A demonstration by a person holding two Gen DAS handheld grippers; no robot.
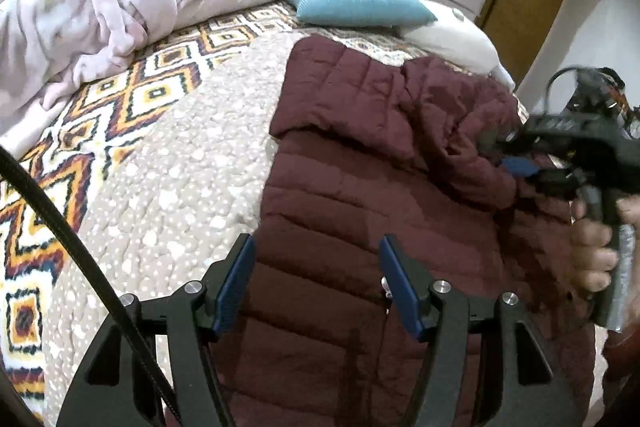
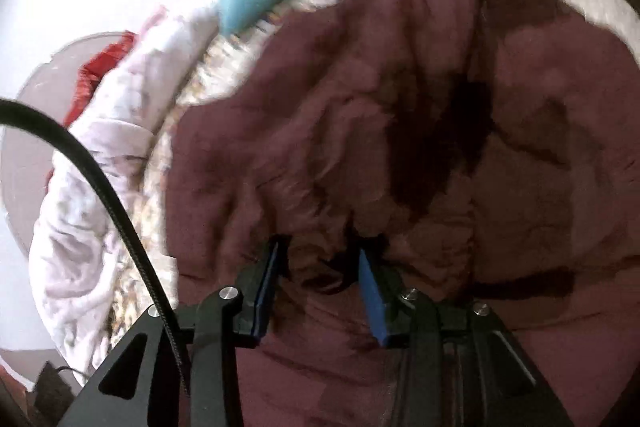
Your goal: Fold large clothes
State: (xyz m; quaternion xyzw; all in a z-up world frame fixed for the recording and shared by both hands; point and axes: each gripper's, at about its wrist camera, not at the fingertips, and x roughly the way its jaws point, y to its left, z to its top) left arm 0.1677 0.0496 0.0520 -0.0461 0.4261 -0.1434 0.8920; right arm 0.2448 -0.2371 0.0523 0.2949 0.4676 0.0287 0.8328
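Left wrist view: The left gripper (image 1: 316, 259) is held about half open above the maroon quilted jacket (image 1: 360, 187); nothing is gripped. The jacket is spread on the bedspread (image 1: 168, 163), a dotted beige quilt with a diamond-patterned border. One padded flap is seen folded inward at the top; the remaining folds are judged outstanding. The right gripper (image 1: 516, 163) is seen at the jacket's rumpled right side, held by a hand (image 1: 596, 247). A pink fleece blanket (image 1: 100, 7) and a teal cushion (image 1: 360, 3) lie beyond.

Right wrist view: The picture is blurred. The right gripper (image 2: 320, 267) is partly open over bunched, puffy fabric; no grip is visible.
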